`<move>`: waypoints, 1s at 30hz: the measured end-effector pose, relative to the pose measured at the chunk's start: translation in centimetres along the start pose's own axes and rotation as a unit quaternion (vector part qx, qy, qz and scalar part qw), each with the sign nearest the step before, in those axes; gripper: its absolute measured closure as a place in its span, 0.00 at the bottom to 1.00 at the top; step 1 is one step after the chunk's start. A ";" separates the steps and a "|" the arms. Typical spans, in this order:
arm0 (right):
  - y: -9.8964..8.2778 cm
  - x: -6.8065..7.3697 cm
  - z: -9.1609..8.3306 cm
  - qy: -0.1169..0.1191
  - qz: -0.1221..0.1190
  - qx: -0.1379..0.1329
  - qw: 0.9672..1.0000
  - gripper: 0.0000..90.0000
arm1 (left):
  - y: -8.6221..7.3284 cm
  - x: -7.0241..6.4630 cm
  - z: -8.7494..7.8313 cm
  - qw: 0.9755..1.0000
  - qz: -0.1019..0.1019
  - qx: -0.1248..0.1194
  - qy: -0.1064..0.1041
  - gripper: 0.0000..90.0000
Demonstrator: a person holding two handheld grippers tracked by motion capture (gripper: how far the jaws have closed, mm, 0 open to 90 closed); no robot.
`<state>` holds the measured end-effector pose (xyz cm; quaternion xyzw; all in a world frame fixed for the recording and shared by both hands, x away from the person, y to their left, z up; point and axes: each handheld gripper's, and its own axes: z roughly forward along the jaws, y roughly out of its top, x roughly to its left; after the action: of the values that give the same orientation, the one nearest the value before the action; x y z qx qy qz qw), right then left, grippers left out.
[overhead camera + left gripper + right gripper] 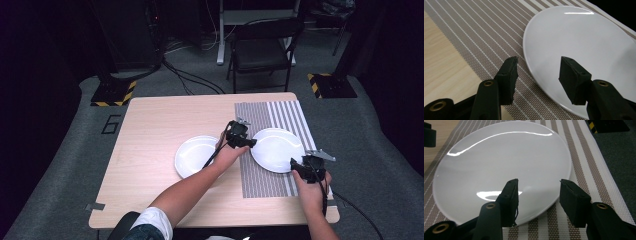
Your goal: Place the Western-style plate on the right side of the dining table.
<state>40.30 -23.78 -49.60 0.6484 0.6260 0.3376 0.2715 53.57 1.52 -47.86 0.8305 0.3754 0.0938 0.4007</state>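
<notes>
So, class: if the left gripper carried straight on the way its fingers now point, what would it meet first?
Most likely the white plate on the striped placemat. The left gripper has its fingers open, straddling the plate's near rim. How high above the rim it sits is unclear.

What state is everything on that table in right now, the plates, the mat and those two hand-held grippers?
Round white plate on the striped mat: upright, empty, lying flat.
Round white plate on the bare wood: upright, empty, apart from the first.
Brown-and-white striped woven placemat: spread flat on the light wooden table.
Left hand-held gripper: open, jaws astride the mat plate's rim.
Right hand-held gripper: open, jaws at that plate's near rim.
</notes>
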 end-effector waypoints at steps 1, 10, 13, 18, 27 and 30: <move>0.0 0.2 -0.1 0.003 -0.005 -0.001 1.000 0.55 | -0.1 0.2 -0.3 1.000 -0.001 -0.001 0.002 0.54; 0.5 1.8 -1.0 0.038 -0.025 -0.014 0.999 0.55 | -1.2 2.2 -2.8 1.000 -0.011 -0.014 0.021 0.54; 0.8 2.3 -1.0 0.051 -0.029 -0.013 0.998 0.55 | -1.7 2.8 -3.6 0.999 -0.018 -0.018 0.027 0.54; 1.1 3.1 -0.9 0.061 -0.041 -0.013 0.997 0.55 | -2.4 3.9 -4.9 0.998 -0.030 -0.025 0.041 0.54; 1.4 4.8 -0.8 0.082 -0.061 -0.009 0.995 0.55 | -3.9 5.6 -7.9 0.997 -0.031 -0.033 0.063 0.54; 1.4 5.6 -0.8 0.090 -0.073 -0.007 0.993 0.55 | -4.5 6.2 -8.8 0.996 -0.036 -0.036 0.071 0.53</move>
<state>40.54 -18.34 -47.47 0.5657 0.6912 0.3783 0.2431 51.40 12.87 -46.21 0.7925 0.4292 0.1516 0.4060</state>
